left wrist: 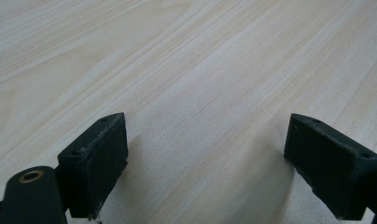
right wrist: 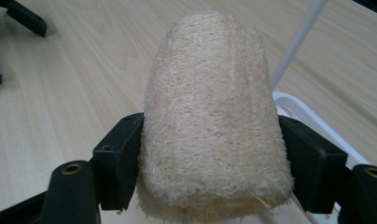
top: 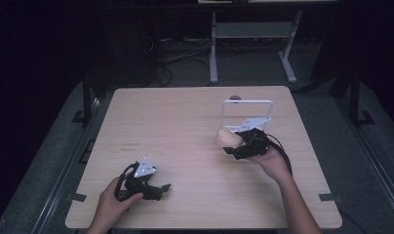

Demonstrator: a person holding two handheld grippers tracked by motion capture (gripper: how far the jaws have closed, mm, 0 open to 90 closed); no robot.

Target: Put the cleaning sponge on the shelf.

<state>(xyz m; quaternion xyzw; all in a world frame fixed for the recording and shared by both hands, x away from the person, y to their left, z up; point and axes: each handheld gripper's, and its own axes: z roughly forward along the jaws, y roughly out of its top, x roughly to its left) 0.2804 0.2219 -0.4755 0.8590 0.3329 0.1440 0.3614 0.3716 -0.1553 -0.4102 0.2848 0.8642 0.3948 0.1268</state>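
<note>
A pale fibrous loofah sponge (right wrist: 214, 116) sits between the jaws of my right gripper (right wrist: 210, 163), which is shut on it; both pads press its sides. From above, the loofah (top: 227, 138) shows just left of my right gripper (top: 236, 146), over the right half of the table. A white wire rack (top: 247, 115) stands right behind it, and its white frame (right wrist: 303, 112) shows behind the sponge. My left gripper (top: 162, 190) rests low near the table's front left, open, its jaws (left wrist: 214, 168) wide apart over bare wood.
The light wooden table (top: 175, 122) has a small round grommet (top: 235, 97) at its far edge. Beyond it are a dark floor, cables and white desk legs (top: 213, 48).
</note>
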